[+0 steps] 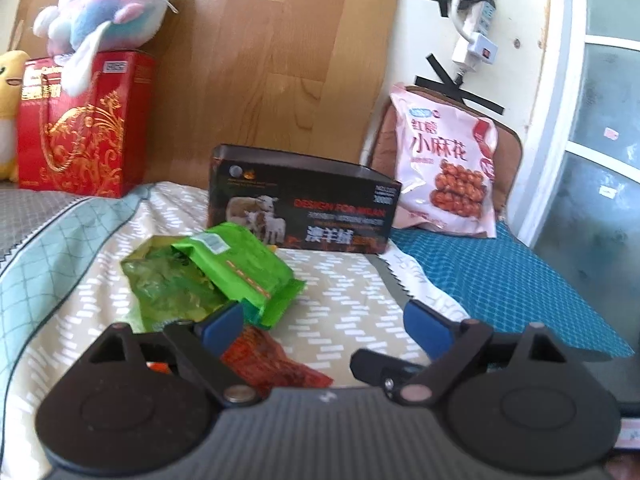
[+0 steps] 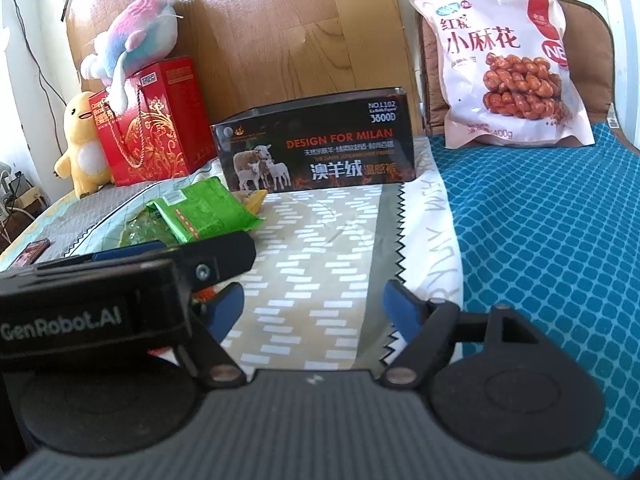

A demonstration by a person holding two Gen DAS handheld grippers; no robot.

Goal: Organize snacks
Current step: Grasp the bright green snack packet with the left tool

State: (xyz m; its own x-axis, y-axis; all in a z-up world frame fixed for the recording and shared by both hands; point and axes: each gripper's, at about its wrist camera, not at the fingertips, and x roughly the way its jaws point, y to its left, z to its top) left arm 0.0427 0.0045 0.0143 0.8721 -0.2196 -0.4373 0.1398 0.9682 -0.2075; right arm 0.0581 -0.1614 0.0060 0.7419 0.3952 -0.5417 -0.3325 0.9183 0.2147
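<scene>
Both grippers wide apart w/ nothing in them, left gripper (image 1: 324, 320) and right gripper (image 2: 316, 308) sat just in front of the green snack bag (image 1: 236, 272), which lies near the black box (image 1: 304, 196), prob for sorting next imo.

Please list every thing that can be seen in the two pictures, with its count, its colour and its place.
green snack packet: one, bright green, on the bedspread before the dark box.
clear green bag: one, under that packet.
red-orange snack packet: one, just ahead of the left gripper.
dark box: one, black with sheep, middle of the bed.
pink snack bag: one, leaning on a brown cushion.
red gift box: one, far left.
pastel plush: one, atop the gift box.
yellow plush: one, beside it.
power strip: one, white, on the wall.
left gripper: open.
right gripper: open.
</scene>
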